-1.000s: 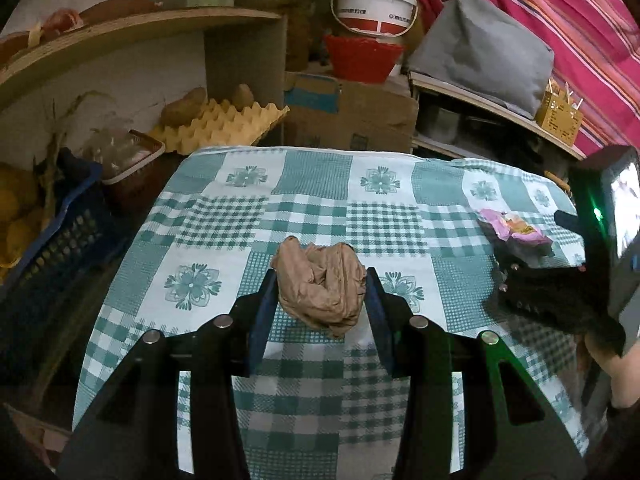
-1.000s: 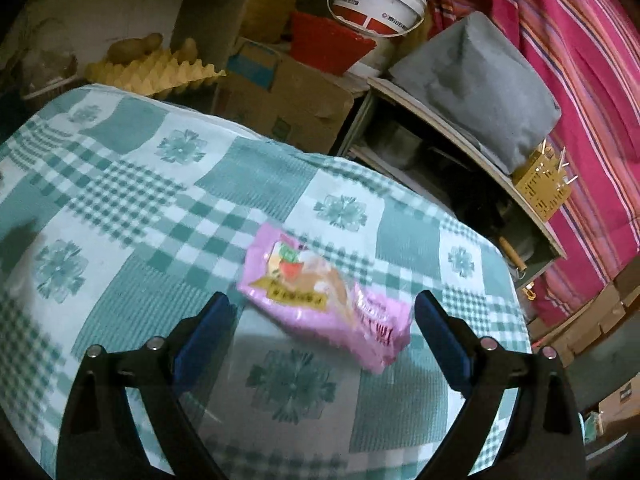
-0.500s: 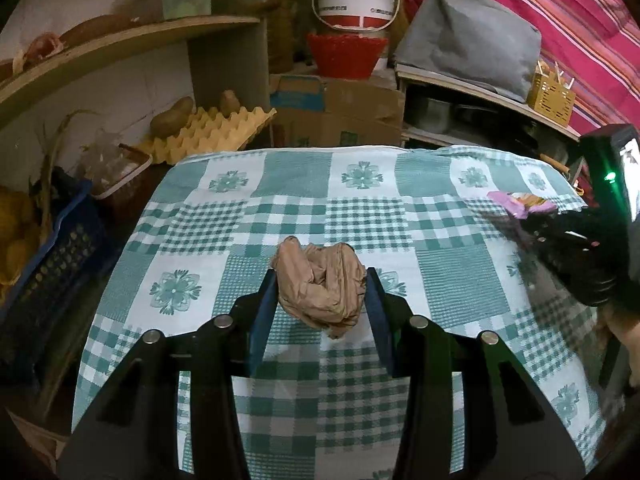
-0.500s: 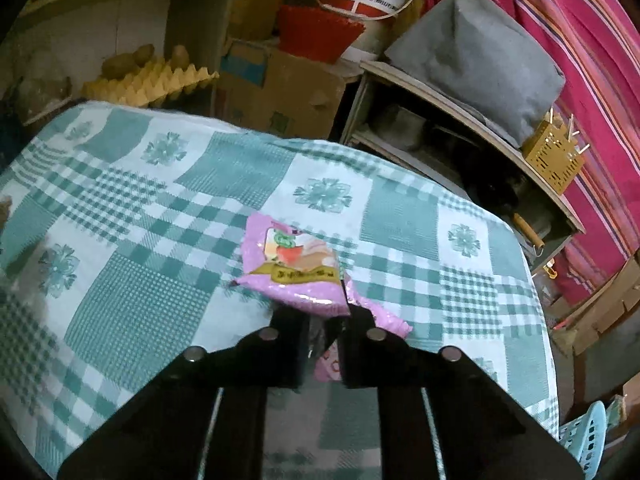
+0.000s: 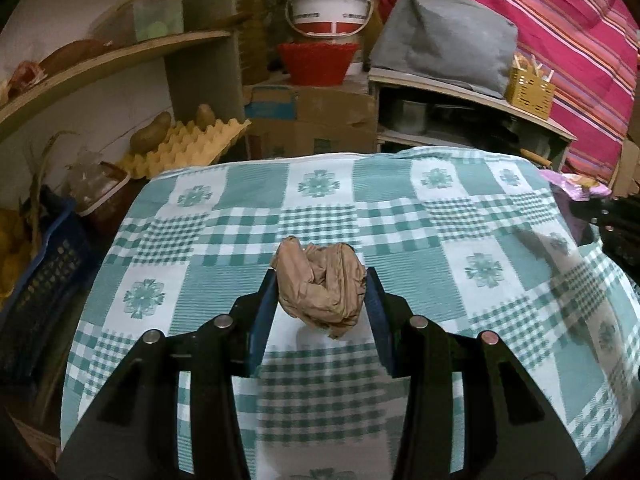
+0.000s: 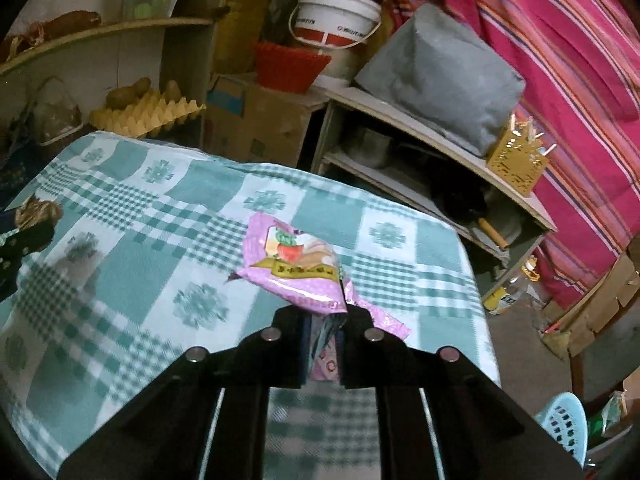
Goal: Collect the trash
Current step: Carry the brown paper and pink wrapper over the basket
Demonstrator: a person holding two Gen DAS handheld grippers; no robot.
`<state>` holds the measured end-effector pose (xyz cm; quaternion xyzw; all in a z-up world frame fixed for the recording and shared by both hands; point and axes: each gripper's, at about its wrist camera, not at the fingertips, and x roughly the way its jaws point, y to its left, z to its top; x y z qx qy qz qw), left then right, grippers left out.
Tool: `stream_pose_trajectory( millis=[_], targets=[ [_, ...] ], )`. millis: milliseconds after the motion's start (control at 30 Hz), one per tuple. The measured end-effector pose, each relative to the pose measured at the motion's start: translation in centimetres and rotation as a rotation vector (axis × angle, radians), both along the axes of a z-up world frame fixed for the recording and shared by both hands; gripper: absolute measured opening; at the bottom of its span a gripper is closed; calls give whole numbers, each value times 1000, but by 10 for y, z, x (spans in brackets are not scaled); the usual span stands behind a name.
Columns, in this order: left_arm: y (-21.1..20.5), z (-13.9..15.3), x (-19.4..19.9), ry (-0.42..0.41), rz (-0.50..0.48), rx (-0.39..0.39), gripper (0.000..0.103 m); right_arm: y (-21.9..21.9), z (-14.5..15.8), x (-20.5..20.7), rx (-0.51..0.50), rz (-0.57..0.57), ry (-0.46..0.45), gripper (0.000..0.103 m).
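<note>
- Where the left wrist view is nearest, the left gripper [image 5: 320, 300] is seen with its blue-padded fingers [image 5: 262, 316] clamped on a crumpled brown paper ball [image 5: 320, 286], which is held between them above the checked tablecloth [image 5: 224, 264]; whether the ball touches the cloth cannot be told.
- At 3 o'clock in the same view, a pink wrapper [image 5: 572, 186] is seen at the cloth's right edge, above a dark blurred form taken to be the other tool.
- From the right wrist view, the right gripper [image 6: 323, 340] is seen with its fingers drawn nearly together and pinched on the pink wrapper [image 6: 292, 264]; the printed body of the wrapper stands out beyond the tips at 12 o'clock, raised over the tablecloth [image 6: 140, 280].
- At 9 o'clock in that view, the brown paper ball [image 6: 34, 214] is seen at the frame's edge, well apart from the wrapper.
- Beyond the table, a yellow egg tray [image 5: 188, 148] bearing potatoes is noted at 10 o'clock, and a cardboard box [image 5: 316, 120] at 12 o'clock.
- On the box a red basket [image 5: 318, 62] is set, with a white bucket [image 5: 330, 10] behind it.
- At 1 o'clock a grey cushion [image 5: 444, 36] is seen on a shelf, with a small yellow holder [image 5: 528, 90] beside it and striped pink cloth [image 5: 568, 32] behind.
</note>
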<state>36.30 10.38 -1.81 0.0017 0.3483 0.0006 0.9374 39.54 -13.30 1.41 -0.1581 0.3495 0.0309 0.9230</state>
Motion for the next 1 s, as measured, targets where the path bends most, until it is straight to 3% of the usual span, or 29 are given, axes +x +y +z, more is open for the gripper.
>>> stream_pose_trajectory(
  millis=[533, 667, 800, 1000],
  targets=[
    [-74, 23, -26, -47, -105, -77, 42, -81, 35, -89, 62, -36, -85, 10],
    [-109, 28, -41, -73, -166, -24, 42, -117, 45, -112, 97, -64, -108, 10],
    [-142, 37, -57, -81, -190, -56, 42, -163, 53, -132, 143, -106, -106, 10],
    [-235, 64, -80, -140, -331, -26, 42, -233, 59, -160, 195, -182, -129, 10]
  ],
)
